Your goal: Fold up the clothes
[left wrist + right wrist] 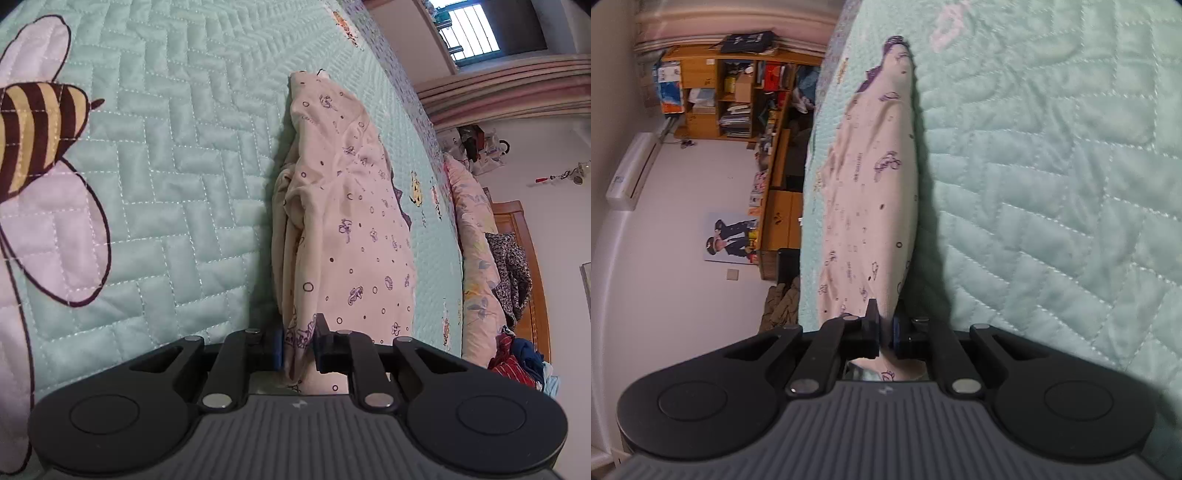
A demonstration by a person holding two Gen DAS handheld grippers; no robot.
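Note:
A cream garment [343, 206] with small purple prints lies bunched in a long ridge on the mint quilted bedspread [177, 155]. My left gripper [299, 347] is shut on its near edge, with several cloth layers pinched between the blue pads. In the right wrist view the same cream garment [871, 192] stretches away from me along the bed's edge. My right gripper [885, 332] is shut on its near end, the cloth squeezed thin between the pads. Below both grips the fabric is hidden by the gripper bodies.
A large bee appliqué [37, 136] marks the bedspread on the left. A floral pillow [476, 258] and piled clothes [517, 362] lie past the bed's right side. A wooden shelf unit [738, 92] and a dark heap on the floor [783, 299] stand beyond the bed's edge.

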